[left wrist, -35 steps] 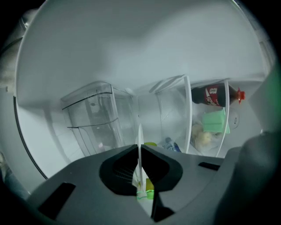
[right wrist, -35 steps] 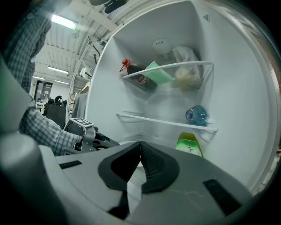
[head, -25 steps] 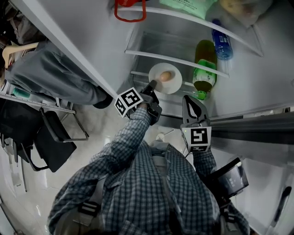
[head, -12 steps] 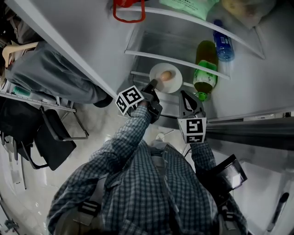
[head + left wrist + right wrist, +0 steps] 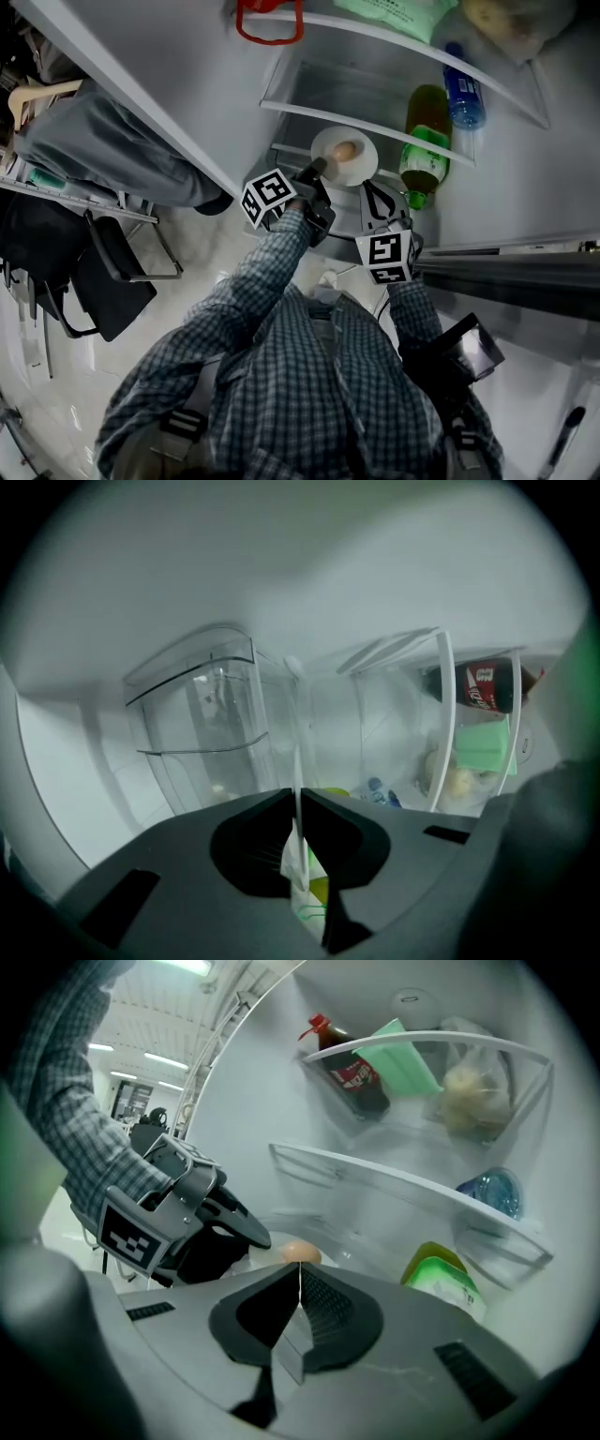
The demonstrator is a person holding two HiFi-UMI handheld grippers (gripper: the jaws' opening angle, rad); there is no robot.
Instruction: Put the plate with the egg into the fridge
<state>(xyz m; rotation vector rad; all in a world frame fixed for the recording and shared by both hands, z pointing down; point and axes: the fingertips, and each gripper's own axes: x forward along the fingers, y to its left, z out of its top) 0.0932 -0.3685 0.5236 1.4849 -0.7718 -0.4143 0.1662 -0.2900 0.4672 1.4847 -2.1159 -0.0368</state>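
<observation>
A white plate (image 5: 361,169) with a brown egg (image 5: 345,150) on it is held level inside the open fridge, just in front of a white shelf rail (image 5: 412,133). My left gripper (image 5: 317,170) is shut on the plate's near rim; in the left gripper view that rim shows edge-on as a thin white line (image 5: 298,752) between the closed jaws of the left gripper (image 5: 296,801). My right gripper (image 5: 371,190) is shut on nothing, just right of the plate. The right gripper view shows the right gripper (image 5: 298,1281), the egg (image 5: 300,1252) beyond it and the left gripper (image 5: 246,1230).
A green bottle (image 5: 419,155) and a blue bottle (image 5: 466,94) stand in the fridge to the right of the plate. A red-handled thing (image 5: 269,23) hangs above. The open fridge door (image 5: 141,84) runs along the left. A clear drawer (image 5: 202,714) lies ahead. A chair (image 5: 103,272) stands behind.
My right gripper has moved up and left, closer to the plate. The plate, in my left gripper, has shifted slightly further in towards the shelf.
</observation>
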